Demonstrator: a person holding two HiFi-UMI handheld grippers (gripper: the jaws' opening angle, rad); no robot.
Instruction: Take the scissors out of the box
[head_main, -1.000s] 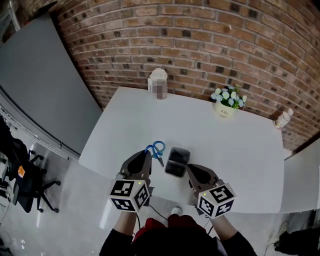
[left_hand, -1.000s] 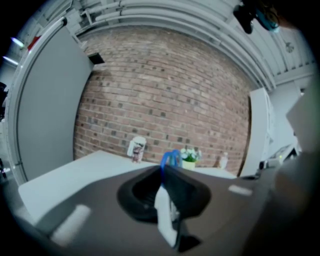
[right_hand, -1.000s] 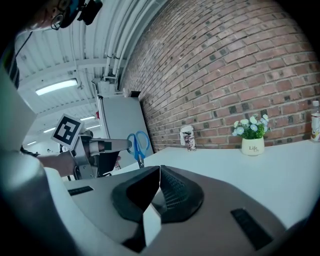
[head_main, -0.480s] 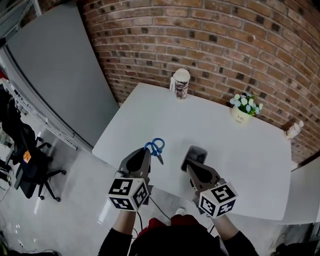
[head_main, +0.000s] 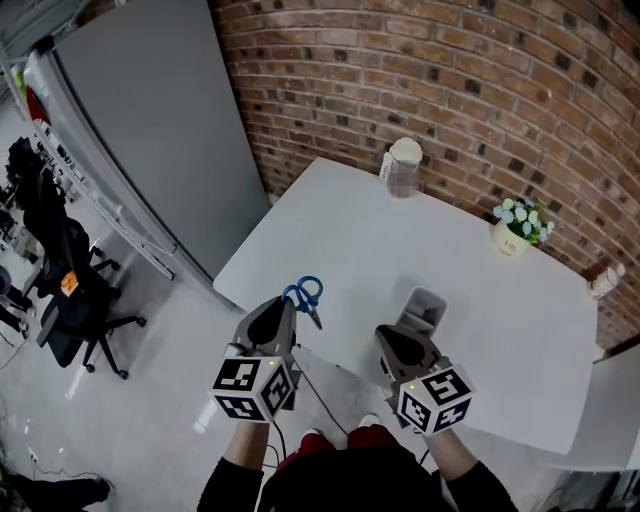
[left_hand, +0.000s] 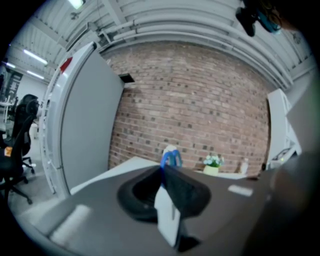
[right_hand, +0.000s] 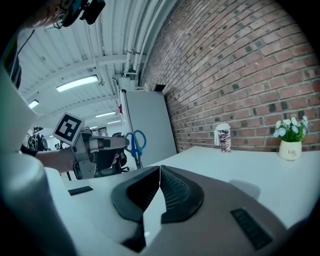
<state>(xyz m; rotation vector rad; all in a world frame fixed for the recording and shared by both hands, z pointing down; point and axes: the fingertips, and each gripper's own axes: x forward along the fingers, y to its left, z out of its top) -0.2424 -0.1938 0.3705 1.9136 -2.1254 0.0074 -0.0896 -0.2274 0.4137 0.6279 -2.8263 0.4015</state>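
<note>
My left gripper (head_main: 287, 308) is shut on blue-handled scissors (head_main: 307, 293), held in the air near the white table's (head_main: 350, 240) front-left edge. In the left gripper view the blue handles (left_hand: 170, 159) stick up just past the closed jaws of the left gripper (left_hand: 162, 171). My right gripper (head_main: 392, 336) is shut with nothing in it, its jaws meeting at the tips (right_hand: 160, 169). The grey box (head_main: 423, 307) sits on the table just beyond the right gripper. From the right gripper view the scissors (right_hand: 135, 143) show at the left in the other gripper.
A lidded cup (head_main: 404, 166), a small flower pot (head_main: 515, 228) and a bottle (head_main: 603, 281) stand along the brick wall at the table's far side. A grey panel (head_main: 140, 130) and an office chair (head_main: 70, 290) are on the left, off the table.
Both grippers have pulled back toward the table's near-left edge, with the scissors still in the left one. The box now lies ahead of the right gripper instead of between the two.
</note>
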